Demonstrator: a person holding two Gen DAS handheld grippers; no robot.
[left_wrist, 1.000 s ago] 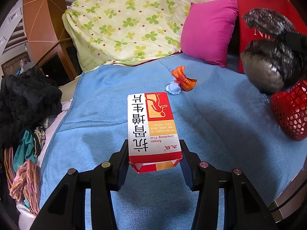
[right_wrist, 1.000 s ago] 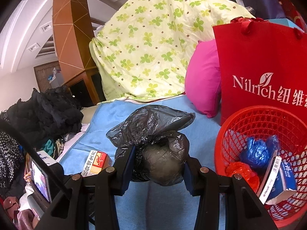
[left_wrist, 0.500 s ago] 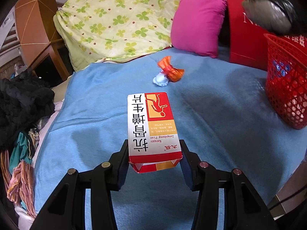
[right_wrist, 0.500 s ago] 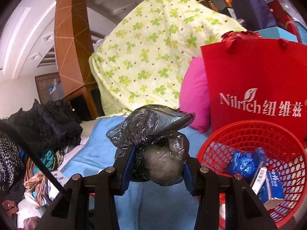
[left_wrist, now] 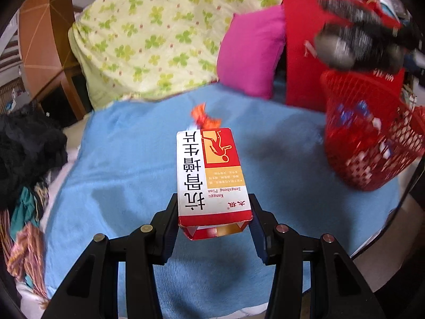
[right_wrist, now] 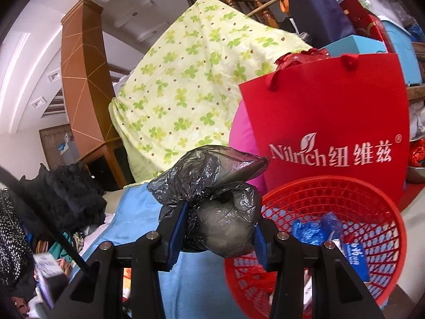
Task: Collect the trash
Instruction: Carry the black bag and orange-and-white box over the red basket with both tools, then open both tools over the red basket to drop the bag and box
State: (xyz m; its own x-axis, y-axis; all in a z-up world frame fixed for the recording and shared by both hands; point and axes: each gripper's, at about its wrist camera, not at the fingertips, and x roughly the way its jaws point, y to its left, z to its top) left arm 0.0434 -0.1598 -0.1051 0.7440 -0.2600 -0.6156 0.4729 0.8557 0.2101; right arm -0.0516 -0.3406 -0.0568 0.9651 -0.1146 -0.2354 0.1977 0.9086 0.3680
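Observation:
My left gripper (left_wrist: 213, 219) is shut on a red and white medicine box (left_wrist: 209, 175), held up above the blue blanket (left_wrist: 119, 159). Just beyond the box lies an orange wrapper (left_wrist: 204, 118) on the blanket. My right gripper (right_wrist: 219, 228) is shut on a knotted black plastic bag (right_wrist: 212, 199), which hangs at the left rim of the red mesh basket (right_wrist: 372, 207). The same bag (left_wrist: 356, 45) shows blurred above the basket (left_wrist: 369, 143) in the left wrist view. Blue wrappers and a small carton (right_wrist: 353, 255) lie inside the basket.
A red paper bag (right_wrist: 326, 122) stands behind the basket, with a pink pillow (left_wrist: 249, 53) beside it. A clover-print quilt (left_wrist: 159, 34) is heaped at the back. Dark clothes (left_wrist: 26, 143) are piled off the blanket's left edge.
Both grippers have swung right and a little up. The basket has come into fuller view on the left camera, and the black bag has moved from over the blanket to the basket's rim.

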